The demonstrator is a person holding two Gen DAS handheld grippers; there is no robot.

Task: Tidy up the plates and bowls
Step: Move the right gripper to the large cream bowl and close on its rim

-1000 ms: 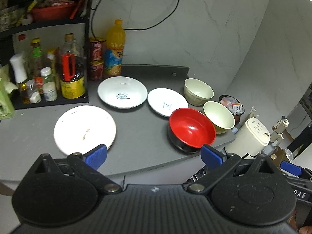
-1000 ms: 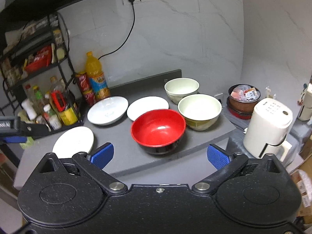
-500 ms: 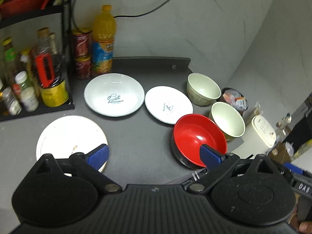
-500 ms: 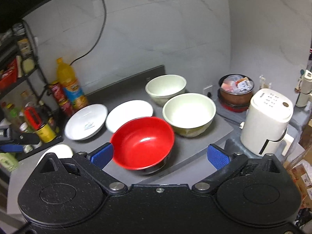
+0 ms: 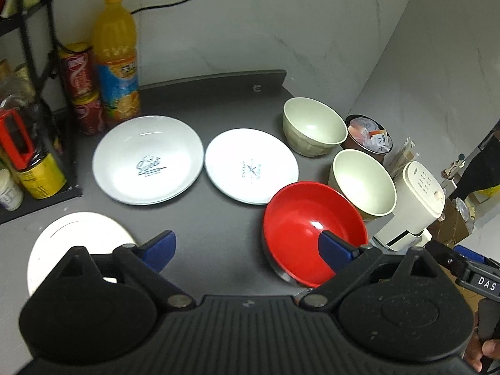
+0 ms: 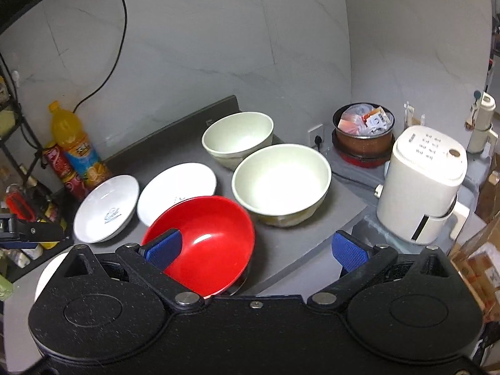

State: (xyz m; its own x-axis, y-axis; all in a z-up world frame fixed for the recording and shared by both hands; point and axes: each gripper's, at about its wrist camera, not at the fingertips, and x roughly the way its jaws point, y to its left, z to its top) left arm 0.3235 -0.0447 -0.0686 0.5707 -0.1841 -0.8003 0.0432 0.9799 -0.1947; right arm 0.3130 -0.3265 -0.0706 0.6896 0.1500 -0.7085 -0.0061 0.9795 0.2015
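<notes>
Red bowl [image 5: 309, 228] sits mouth-up at the near edge of the dark grey countertop [image 5: 218, 228], nothing in it; round, so no long axis to record. Taking the red bowl as landmark: just behind it to the right, a large cream bowl [image 6: 281, 184], upright and holding nothing (whether the rims touch cannot be told); farther behind that, a smaller cream bowl [image 6: 239, 137], likewise upright with a bare interior. Behind-left of the red bowl lies a flat white plate printed "BAKERY" [image 5: 251, 165], and left of that a deeper white plate printed "Sweet" [image 5: 148, 159], the two rims almost meeting. Well to the left of the red bowl, at the near edge, a third white plate [image 5: 78, 240], partly hidden by the tool. Left gripper [image 5: 247, 248]: fingers spread wide, nothing between them, right pad over the red bowl's interior. Right gripper [image 6: 254, 250]: fingers also wide, holding nothing, left pad over the red bowl. Beyond the counter's right end, a brown pot [image 6: 362, 134] holds packets.
</notes>
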